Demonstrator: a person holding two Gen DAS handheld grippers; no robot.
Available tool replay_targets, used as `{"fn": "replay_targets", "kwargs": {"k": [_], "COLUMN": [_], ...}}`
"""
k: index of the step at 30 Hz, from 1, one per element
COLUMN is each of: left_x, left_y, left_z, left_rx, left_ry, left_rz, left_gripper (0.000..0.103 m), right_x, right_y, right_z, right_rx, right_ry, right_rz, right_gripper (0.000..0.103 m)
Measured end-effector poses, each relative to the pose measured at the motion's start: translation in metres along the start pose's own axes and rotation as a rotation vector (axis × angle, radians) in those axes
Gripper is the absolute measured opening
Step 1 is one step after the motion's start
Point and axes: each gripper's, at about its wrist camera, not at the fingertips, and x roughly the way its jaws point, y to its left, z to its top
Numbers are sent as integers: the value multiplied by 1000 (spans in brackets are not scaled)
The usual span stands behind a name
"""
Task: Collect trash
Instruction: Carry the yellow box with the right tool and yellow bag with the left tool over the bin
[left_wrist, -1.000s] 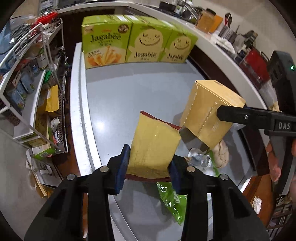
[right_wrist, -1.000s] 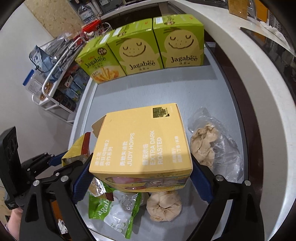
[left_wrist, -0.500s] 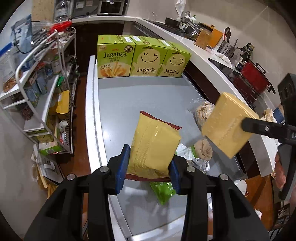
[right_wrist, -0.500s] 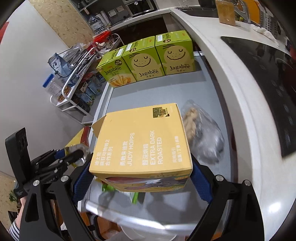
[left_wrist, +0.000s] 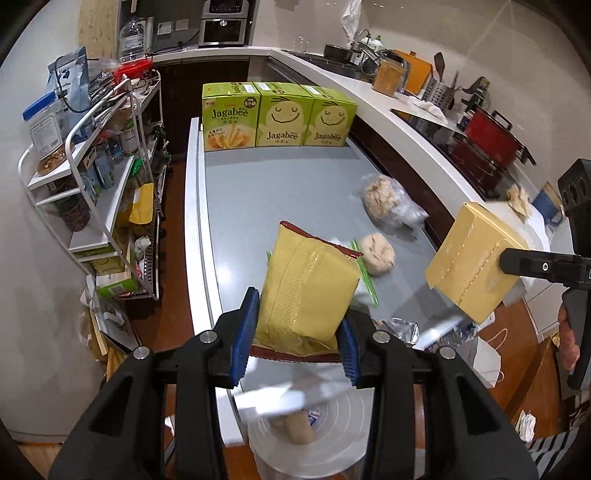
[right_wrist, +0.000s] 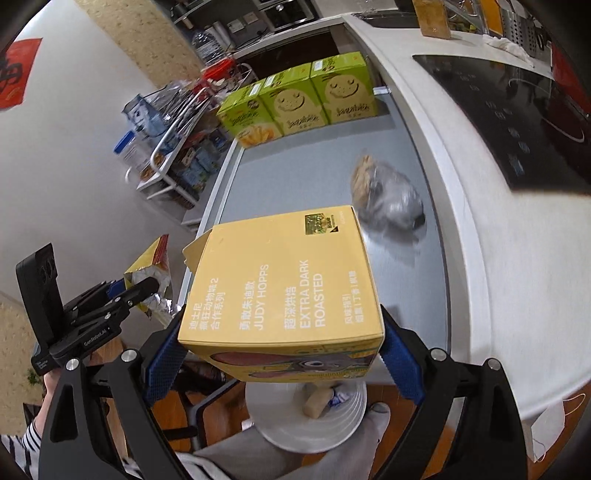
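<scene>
My left gripper (left_wrist: 293, 332) is shut on a yellow snack bag (left_wrist: 308, 284) and holds it above the near end of the grey table (left_wrist: 266, 192). My right gripper (right_wrist: 280, 354) is shut on a yellow cardboard box (right_wrist: 280, 280), which also shows in the left wrist view (left_wrist: 472, 258). Below both, on the floor, stands a white trash bin (right_wrist: 306, 424) with some trash inside; it also shows in the left wrist view (left_wrist: 332, 443). A crumpled clear bag with brown paper (left_wrist: 391, 201), a brown paper ball (left_wrist: 376, 254) and a green wrapper (left_wrist: 365, 280) lie on the table.
Three green Jagabee boxes (left_wrist: 277, 116) stand at the table's far end. A white wire rack (left_wrist: 96, 177) full of goods stands to the left. A white counter (right_wrist: 498, 206) with a black cooktop (right_wrist: 517, 110) runs along the right.
Both grippers have pulled back and up from the table with their loads. The trash bin below has come into view. The box has moved right, off the table's edge.
</scene>
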Motion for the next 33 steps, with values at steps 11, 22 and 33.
{"fn": "replay_targets", "kwargs": {"k": [11, 22, 33], "left_x": [-18, 1, 33], "left_y": [-20, -32, -29], "left_z": [-59, -111, -145], "left_rx": [3, 41, 43], "left_ry": [70, 197, 293], "left_rz": [-9, 10, 26], "left_gripper": [41, 41, 41], "right_x": [-1, 37, 85], "right_y": [18, 21, 10], "right_z": [-60, -112, -142], "right_rx": [-54, -93, -47], "right_ry": [121, 278, 360], "right_rz": [36, -14, -65], "right_gripper": [91, 91, 91]}}
